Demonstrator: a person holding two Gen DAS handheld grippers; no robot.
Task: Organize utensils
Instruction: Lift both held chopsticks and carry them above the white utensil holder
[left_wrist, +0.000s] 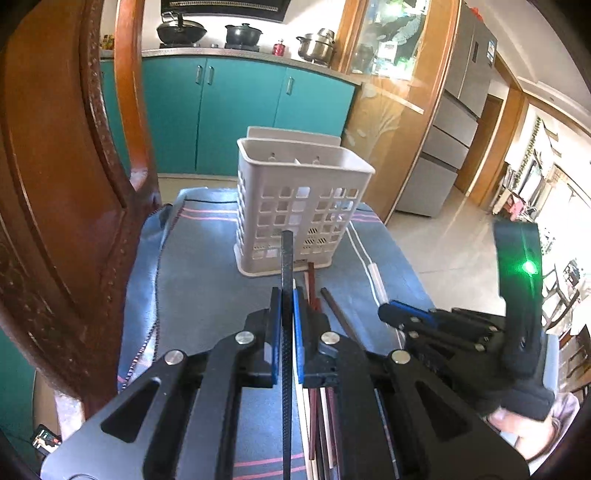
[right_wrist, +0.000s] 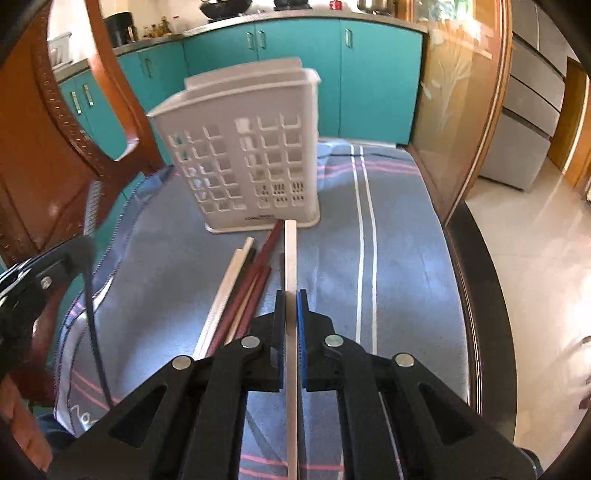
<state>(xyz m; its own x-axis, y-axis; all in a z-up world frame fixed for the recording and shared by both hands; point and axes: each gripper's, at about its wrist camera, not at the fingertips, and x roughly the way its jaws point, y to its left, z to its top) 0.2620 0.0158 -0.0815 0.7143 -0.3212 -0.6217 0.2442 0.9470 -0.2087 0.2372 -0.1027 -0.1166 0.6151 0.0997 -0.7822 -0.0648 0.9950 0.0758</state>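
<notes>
Left wrist view: your left gripper (left_wrist: 287, 310) fingers are pinching a black carbon-weave chopstick (left_wrist: 287, 254); the right gripper (right_wrist: 291, 314) is pinching a white square chopstick (right_wrist: 290, 254). Both risk snagging the white slotted plastic holder (left_wrist: 295, 206)'s rim, tipping it on the blue striped cloth (right_wrist: 399, 258).

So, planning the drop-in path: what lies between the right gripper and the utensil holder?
In the right wrist view, only striped cloth and the held white chopstick span from the right gripper to the utensil holder.
</notes>
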